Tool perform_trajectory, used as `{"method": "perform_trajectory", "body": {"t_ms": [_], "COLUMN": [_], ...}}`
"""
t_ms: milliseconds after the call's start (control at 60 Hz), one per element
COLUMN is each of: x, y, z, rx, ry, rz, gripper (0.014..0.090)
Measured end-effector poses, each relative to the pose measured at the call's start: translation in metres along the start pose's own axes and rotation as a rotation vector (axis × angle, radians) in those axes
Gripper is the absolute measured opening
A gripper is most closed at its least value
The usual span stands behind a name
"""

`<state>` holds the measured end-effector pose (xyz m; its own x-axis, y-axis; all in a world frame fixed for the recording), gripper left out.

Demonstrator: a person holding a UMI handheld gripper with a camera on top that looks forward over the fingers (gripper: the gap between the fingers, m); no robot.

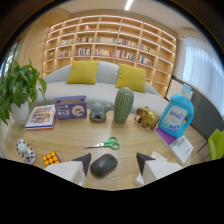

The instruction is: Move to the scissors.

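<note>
Wooden table (75, 135) before sofa, bookshelves behind. Gripper (113, 161) wide open, holding nothing; mouse (104, 165) between fingers. Scissors (105, 145) just beyond mouse, slightly left. Approach almost done; short advance left.

looks like a lounge or reading room, part office, part library. wall-wide wooden bookshelves (110, 42) at the back, partly filled with books. pale sofa (100, 85) in front of them, with two yellow cushions (82, 72). sheer curtains (202, 65) over a bright window to one side. strip light (129, 5) in the ceiling. round wooden worktop (75, 135) up front, with a leafy potted plant (20, 90), a cactus ornament (123, 105), a picture book (41, 116), a computer mouse (104, 165) and a blue detergent bottle (176, 116).
</note>
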<state>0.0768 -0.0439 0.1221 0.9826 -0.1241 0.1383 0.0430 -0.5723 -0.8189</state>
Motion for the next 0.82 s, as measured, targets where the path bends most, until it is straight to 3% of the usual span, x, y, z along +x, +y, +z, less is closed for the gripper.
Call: {"method": "perform_trajectory", "body": {"t_ms": [333, 817], "x": [-0.027, -0.027], "y": [0.013, 0.018], "z": [0.092, 0.102], "rx": [-0.080, -0.096], "ry": [-0.045, -0.040], "rz": [0.002, 0.010], "gripper": [0.0863, 0.0863]}}
